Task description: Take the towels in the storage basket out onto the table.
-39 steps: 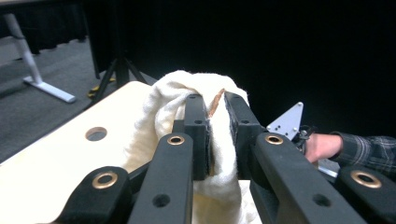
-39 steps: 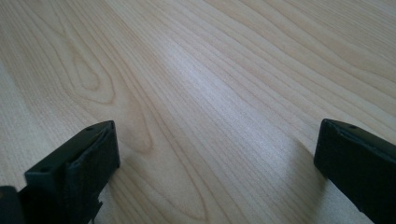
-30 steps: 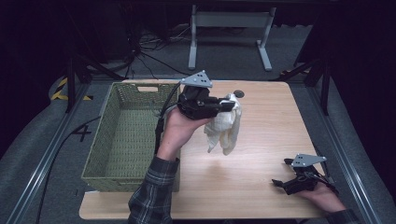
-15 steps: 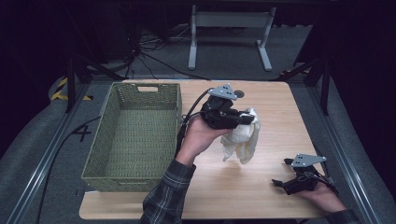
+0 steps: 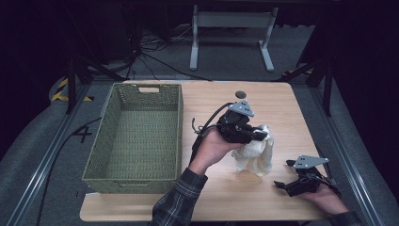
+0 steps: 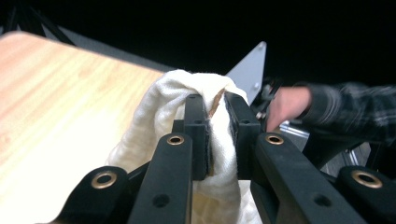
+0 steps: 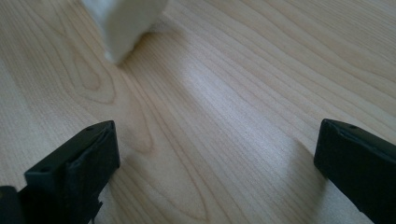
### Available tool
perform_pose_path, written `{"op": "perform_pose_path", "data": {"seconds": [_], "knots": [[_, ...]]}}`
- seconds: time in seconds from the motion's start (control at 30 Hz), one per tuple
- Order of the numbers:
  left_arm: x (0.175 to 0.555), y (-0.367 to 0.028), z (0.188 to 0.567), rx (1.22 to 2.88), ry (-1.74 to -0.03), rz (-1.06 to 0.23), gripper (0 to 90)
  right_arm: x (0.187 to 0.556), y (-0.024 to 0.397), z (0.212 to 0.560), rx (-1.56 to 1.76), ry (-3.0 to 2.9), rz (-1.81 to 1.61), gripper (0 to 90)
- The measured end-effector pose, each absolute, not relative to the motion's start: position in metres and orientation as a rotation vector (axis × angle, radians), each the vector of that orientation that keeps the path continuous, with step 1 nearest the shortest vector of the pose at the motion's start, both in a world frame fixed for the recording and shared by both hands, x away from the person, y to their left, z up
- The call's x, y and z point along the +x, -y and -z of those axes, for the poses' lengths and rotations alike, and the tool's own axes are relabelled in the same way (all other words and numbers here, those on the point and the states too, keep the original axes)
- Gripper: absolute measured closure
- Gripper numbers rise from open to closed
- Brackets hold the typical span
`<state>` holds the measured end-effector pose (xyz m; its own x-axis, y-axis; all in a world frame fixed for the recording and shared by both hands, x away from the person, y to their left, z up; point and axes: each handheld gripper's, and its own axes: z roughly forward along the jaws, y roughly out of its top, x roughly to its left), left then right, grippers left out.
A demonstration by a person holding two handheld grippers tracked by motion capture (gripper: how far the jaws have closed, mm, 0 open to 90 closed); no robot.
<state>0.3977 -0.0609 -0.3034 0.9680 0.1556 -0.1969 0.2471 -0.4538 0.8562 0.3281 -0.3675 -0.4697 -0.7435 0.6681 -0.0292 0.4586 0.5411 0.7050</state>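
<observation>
One empty basket [image 5: 134, 136] sits at the left of the bench [image 5: 282, 101], one white cloth [image 5: 256, 153] hangs mid-frame pinched in the left claw [image 5: 263, 136], wrist bent over it, and the right claw [image 5: 282, 184] rests lower right, spread wide.

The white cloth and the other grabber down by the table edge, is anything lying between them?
No. In the high view, bare wooden table separates the cloth, held by the left gripper, from the open right gripper.
</observation>
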Motion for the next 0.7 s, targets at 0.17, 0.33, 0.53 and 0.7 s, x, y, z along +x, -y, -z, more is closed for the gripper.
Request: {"op": "perform_pose_path", "data": {"seconds": [0.17, 0.33, 0.53, 0.7], "knots": [[0.4, 0.068, 0.328, 2.109, -0.284, 0.125, 81.2, 0.328, 0.367, 0.47, 0.937, -2.488, -1.01, 0.3], [0.406, 0.069, 0.347, 2.17, -0.305, 0.09, 81.0, 0.328, 0.367, 0.47, 0.938, -2.488, -1.01, 0.3], [0.416, 0.069, 0.364, 2.194, -0.371, 0.045, 80.6, 0.328, 0.367, 0.47, 0.937, -2.488, -1.01, 0.3], [0.429, 0.071, 0.378, 2.231, -0.439, -0.01, 80.2, 0.328, 0.367, 0.47, 0.938, -2.488, -1.01, 0.3]]}}
